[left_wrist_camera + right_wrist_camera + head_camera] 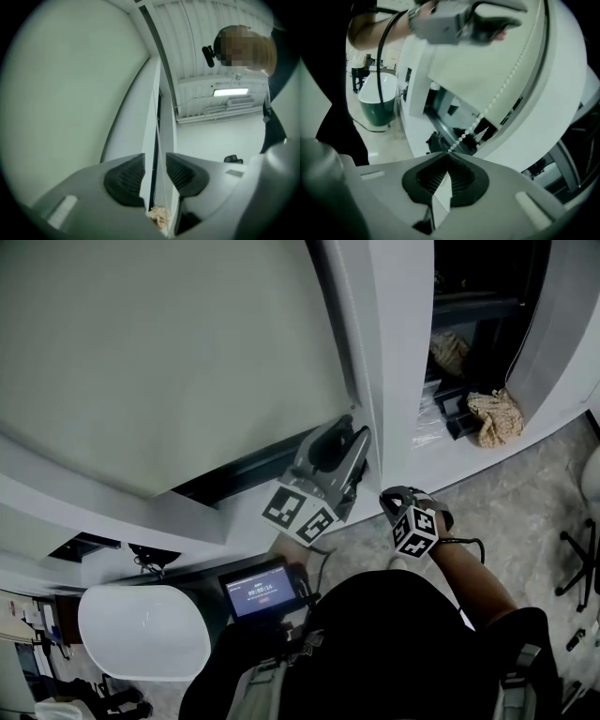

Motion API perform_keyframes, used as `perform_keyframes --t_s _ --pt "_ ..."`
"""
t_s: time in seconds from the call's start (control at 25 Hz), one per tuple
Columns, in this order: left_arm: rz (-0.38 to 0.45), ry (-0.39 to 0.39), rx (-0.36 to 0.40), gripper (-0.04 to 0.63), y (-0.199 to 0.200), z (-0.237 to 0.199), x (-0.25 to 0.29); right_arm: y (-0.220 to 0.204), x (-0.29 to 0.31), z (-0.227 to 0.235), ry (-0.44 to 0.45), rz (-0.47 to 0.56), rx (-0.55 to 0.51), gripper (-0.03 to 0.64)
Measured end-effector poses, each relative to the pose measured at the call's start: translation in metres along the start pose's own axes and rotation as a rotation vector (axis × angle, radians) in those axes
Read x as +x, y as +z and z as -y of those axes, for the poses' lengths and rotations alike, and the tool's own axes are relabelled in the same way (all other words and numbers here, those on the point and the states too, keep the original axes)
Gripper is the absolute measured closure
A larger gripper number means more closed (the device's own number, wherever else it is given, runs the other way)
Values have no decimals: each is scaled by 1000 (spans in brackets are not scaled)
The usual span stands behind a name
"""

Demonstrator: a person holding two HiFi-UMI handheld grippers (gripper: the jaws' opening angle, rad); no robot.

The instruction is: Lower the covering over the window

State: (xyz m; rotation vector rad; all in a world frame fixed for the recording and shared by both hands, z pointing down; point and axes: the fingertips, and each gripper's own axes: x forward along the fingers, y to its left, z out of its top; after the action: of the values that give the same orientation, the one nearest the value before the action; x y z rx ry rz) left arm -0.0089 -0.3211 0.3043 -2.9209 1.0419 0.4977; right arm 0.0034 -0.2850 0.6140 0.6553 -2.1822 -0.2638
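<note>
A pale roller blind (159,362) hangs over most of the window, its bottom edge just above a dark strip of glass. A white bead chain (487,110) runs down beside the white window frame (394,381). My right gripper (449,157) is shut on the lower end of this chain, low by the frame (392,500). My left gripper (352,435) is higher up at the blind's right edge. Its jaws stand apart (154,171) with the thin chain (160,154) passing between the pads, untouched. The right gripper view shows the left gripper (459,21) above.
A white tub (141,629) stands at the lower left. Dark shelving to the right of the frame holds a crumpled cloth (495,416). A small screen (262,589) sits at the person's chest. A chair base (581,568) is at the far right.
</note>
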Motion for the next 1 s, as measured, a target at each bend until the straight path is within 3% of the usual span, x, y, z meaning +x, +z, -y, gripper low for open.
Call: perform_keyframes --t_s 0.16,0.28,0.4,0.56,0.72,0.84,1.0 --pt "83 -55 14 422 26 11 24 -65 45 -58 161 -165 23 612" --pt "126 -63 28 415 39 18 35 -89 56 -80 224 -216 21 612" --pt "174 -79 22 388 56 25 42 -94 58 -86 240 -208 33 612" --pt "201 -103 -45 388 70 21 48 -89 63 -84 251 -192 23 612" --pt "212 -101 -116 405 76 11 46 -112 63 -116 364 -298 -51 612" --pt "214 -119 -99 460 78 14 45 -134 68 -138 407 -339 -61 612" --pt "225 -185 -88 399 82 29 48 -126 72 -141 423 -338 -79 612"
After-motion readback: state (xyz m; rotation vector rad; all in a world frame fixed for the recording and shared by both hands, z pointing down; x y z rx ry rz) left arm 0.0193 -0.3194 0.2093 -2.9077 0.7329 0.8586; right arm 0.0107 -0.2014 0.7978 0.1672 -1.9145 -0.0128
